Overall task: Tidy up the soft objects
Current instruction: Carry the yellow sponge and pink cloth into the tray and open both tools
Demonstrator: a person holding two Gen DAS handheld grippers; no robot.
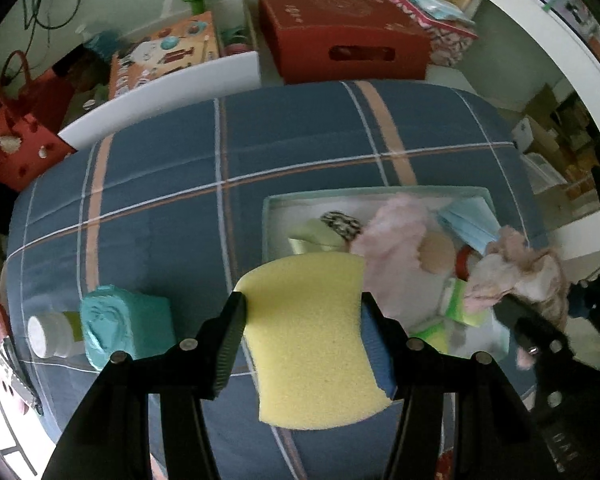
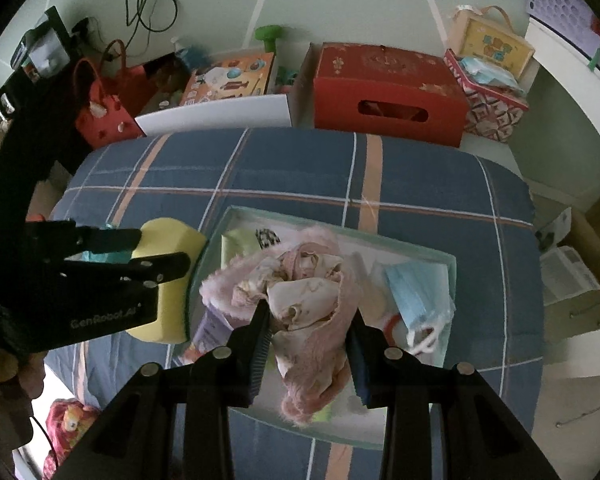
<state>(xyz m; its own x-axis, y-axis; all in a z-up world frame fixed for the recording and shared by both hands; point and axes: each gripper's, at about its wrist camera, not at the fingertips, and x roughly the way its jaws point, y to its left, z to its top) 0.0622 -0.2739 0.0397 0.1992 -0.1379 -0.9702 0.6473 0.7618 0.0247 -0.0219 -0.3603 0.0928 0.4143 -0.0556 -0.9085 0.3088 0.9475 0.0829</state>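
My left gripper (image 1: 302, 320) is shut on a yellow sponge (image 1: 312, 340), held above the blue plaid cover next to a shallow pale-teal box (image 1: 266, 216). In the right wrist view the left gripper (image 2: 162, 249) with the sponge (image 2: 168, 312) hangs at the box's left edge. My right gripper (image 2: 310, 316) is shut on a pink fluffy cloth (image 2: 300, 280), lifted over the box (image 2: 440, 256). In the left wrist view the same cloth (image 1: 512, 272) hangs from the right gripper (image 1: 516, 312). In the box lie a blue face mask (image 2: 416, 292), another pink fluffy piece (image 1: 396, 224) and green packets (image 1: 320, 236).
A teal block (image 1: 124, 328) and a white jar (image 1: 50, 334) lie on the cover (image 1: 160, 184) at the left. Beyond the cover stand a red box (image 2: 384, 92), a red bag (image 2: 100, 116), a white board (image 2: 216, 114) and a patterned box (image 2: 492, 108).
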